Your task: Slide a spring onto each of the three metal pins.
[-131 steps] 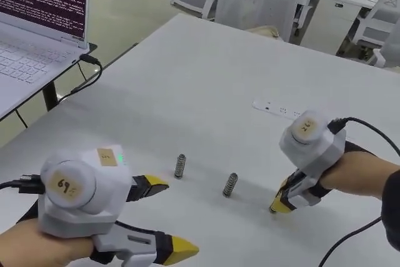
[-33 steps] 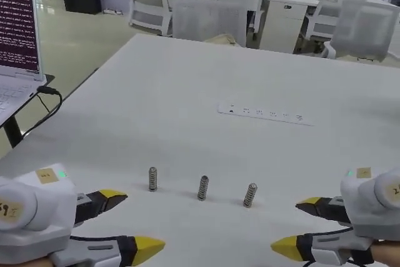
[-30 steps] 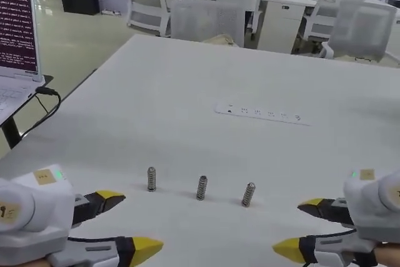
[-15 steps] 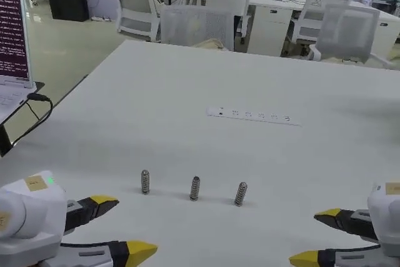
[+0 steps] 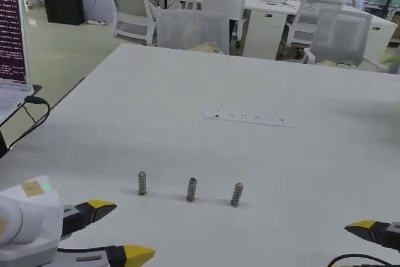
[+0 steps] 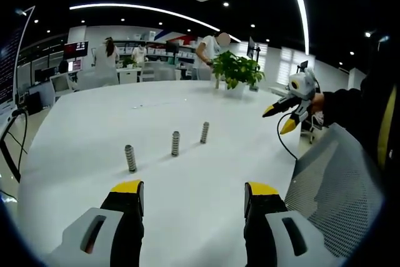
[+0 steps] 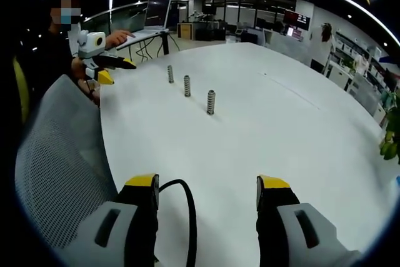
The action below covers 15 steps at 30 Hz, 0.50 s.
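Left jaws: the left gripper (image 6: 195,189) has its yellow-tipped jaws spread wide apart, with bare worktop (image 6: 206,173) between them and nothing held.
Right jaws: the right gripper (image 7: 207,184) is likewise spread wide and grips nothing; a black cable (image 7: 181,193) loops up just inside its jaw on the 9 o'clock side.
Left gripper place: in the head view it sits at 7 o'clock, low over the near edge, well apart from the springs.
Right gripper place: in the head view one yellow tip enters at 4 o'clock; the left gripper view shows it held off the worktop at 2 o'clock.
Springs: the first spring (image 5: 142,183), second spring (image 5: 192,189) and third spring (image 5: 237,194) stand upright in a short, evenly spaced row on the worktop, apart from one another and between the two grippers.
Pins: too small to make out inside the coils.
Row from the right gripper view: the three springs run towards 11 o'clock.
Power strip: a white power strip (image 5: 249,117) lies flat at 12 o'clock from the springs, well beyond them.
Laptop: an open laptop (image 5: 9,35) stands off the worktop at 9 o'clock in the head view.
Background: office chairs (image 5: 190,29), desks and people stand at 12 o'clock.
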Available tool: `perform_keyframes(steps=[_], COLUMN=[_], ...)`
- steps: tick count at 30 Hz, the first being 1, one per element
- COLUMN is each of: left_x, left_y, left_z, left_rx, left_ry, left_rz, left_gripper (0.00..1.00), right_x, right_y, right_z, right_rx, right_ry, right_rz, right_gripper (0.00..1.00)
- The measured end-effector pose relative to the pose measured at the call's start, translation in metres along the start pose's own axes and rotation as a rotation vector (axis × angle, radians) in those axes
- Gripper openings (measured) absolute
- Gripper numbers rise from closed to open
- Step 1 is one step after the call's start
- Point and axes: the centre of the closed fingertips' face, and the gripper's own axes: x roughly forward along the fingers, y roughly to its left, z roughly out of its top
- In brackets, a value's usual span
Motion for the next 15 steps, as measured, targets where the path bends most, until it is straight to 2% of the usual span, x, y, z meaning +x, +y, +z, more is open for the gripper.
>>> perform_keyframes(steps=[3,15], left_x=[0.001,0.0], left_y=[-0.001,0.008], left_z=[0.001,0.002], left_rx=[0.002,0.002], left_ry=[-0.002,-0.01], left_rz=[0.0,0.023], left_gripper=[0.61,0.61], right_x=[0.005,0.042], right_y=[0.003,0.021], right_z=[0.01,0.045], right_rx=[0.003,-0.015], right_ry=[-0.024,-0.085], right_rz=[0.002,0.064], right_gripper=[0.62,0.62])
